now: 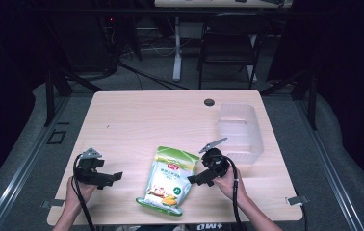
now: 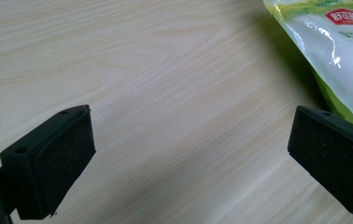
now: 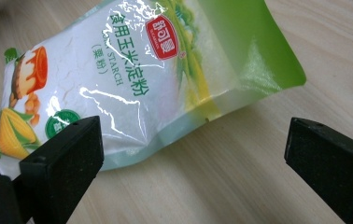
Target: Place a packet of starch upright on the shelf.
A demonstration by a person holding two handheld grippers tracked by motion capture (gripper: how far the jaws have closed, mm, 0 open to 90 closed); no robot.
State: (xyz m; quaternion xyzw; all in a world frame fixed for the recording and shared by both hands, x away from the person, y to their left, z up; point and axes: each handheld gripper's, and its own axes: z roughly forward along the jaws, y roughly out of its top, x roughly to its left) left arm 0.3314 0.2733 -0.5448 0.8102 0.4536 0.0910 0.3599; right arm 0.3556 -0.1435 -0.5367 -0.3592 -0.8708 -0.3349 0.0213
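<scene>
A green and white bag of corn starch (image 1: 169, 179) lies flat near the table's front edge, between both grippers. In the right gripper view the bag (image 3: 132, 74) lies just beyond the wide-apart jaws, its red logo and corn picture showing. My right gripper (image 1: 193, 180) is open just right of the bag and points at it. My left gripper (image 1: 116, 177) is open to the bag's left, a short gap away. In the left gripper view the bag's top corner (image 2: 338, 51) shows at upper right, behind the right jaw. Nothing is held.
A clear plastic bin (image 1: 240, 131) stands on the wooden table (image 1: 141, 120) at the right, behind my right gripper. A dark cable hole (image 1: 209, 102) sits near the far edge. A chair (image 1: 228, 43) and a desk leg stand beyond the table.
</scene>
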